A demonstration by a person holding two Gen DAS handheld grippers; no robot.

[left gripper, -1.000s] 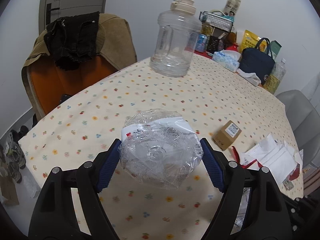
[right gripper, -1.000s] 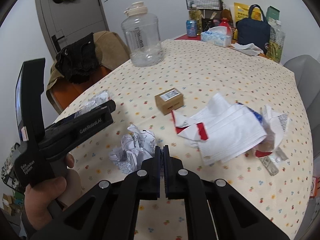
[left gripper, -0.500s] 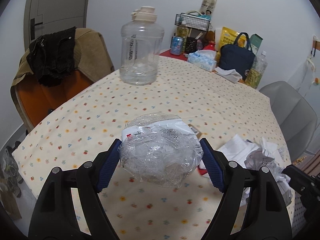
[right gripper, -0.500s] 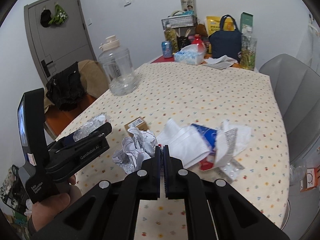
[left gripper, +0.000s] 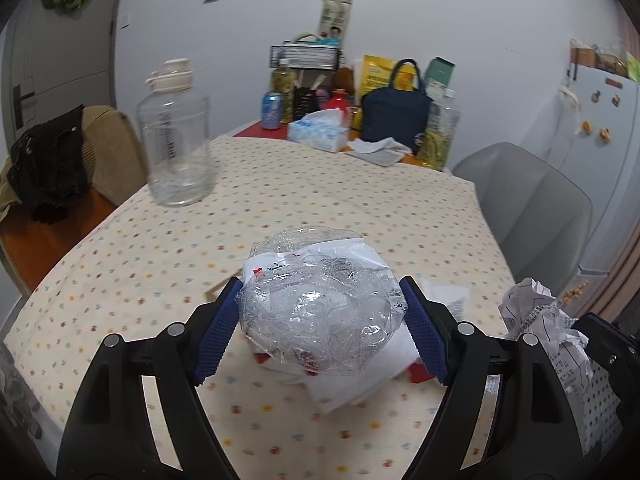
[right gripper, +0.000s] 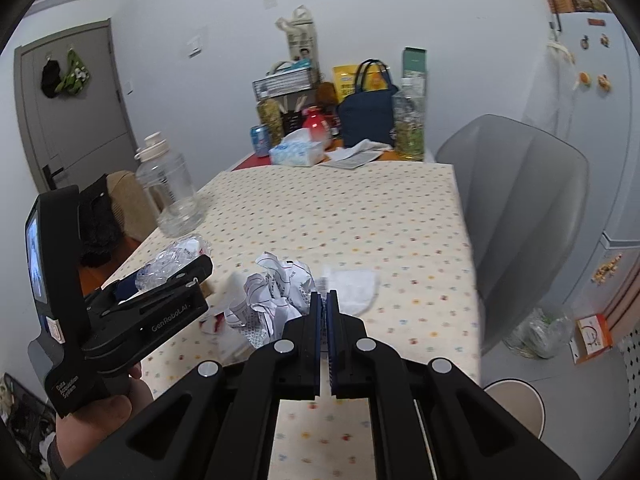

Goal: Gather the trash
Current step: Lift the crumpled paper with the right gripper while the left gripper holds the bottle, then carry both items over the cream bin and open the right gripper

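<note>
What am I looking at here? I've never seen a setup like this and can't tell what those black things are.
No robot: a person holds a pair of black tongs in each hand, each with a camera looking out along its fingers. One picture comes from the left tongs, which clamp a crumpled clear plastic wrapper. The other comes from the right tongs, shut on a crumpled paper ball. Below is a table with a dotted cloth, white wrappers and a big clear jug. The person is gathering trash.

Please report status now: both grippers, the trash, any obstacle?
Left gripper shut on crushed plastic bottle. Right gripper shut on crumpled paper. No obstacle seen.
</note>
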